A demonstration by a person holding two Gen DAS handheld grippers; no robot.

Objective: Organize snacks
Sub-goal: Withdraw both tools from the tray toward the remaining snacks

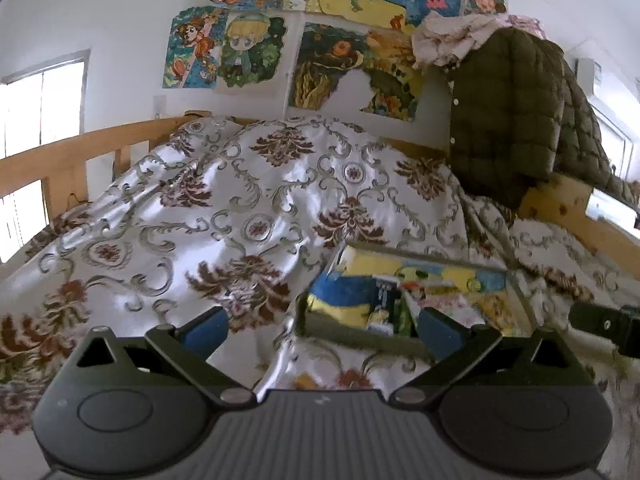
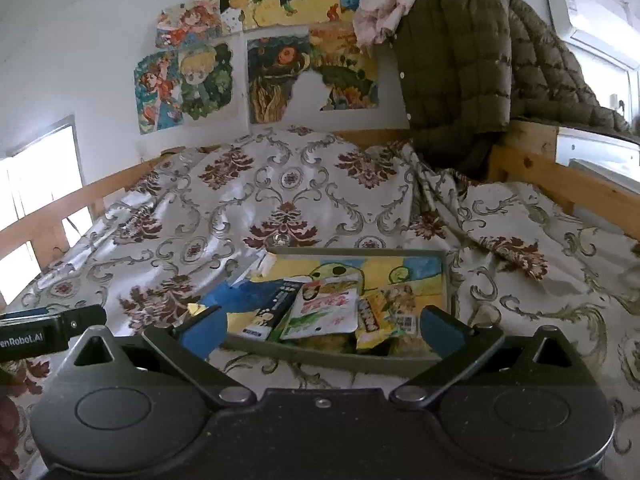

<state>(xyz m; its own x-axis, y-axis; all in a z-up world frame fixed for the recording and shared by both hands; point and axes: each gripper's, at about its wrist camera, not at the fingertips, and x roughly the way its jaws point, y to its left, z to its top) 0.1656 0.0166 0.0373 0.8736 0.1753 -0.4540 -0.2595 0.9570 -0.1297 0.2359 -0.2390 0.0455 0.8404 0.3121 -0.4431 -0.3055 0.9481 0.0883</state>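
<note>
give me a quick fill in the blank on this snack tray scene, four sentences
1. The snack packets lie inside a shallow ____ on the bed.
2. The jaws of the right gripper stand ____, holding nothing.
3. A green quilted ____ hangs over the bed frame.
4. The wall behind the bed is covered with cartoon ____.

Missing words: tray; open; jacket; posters

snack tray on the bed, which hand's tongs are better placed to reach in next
Right, probably. From the right tongs the tray sits centred straight ahead, packets like the white pouch between the open fingers. From the left tongs, also open and empty, the tray lies off to the right.
</note>
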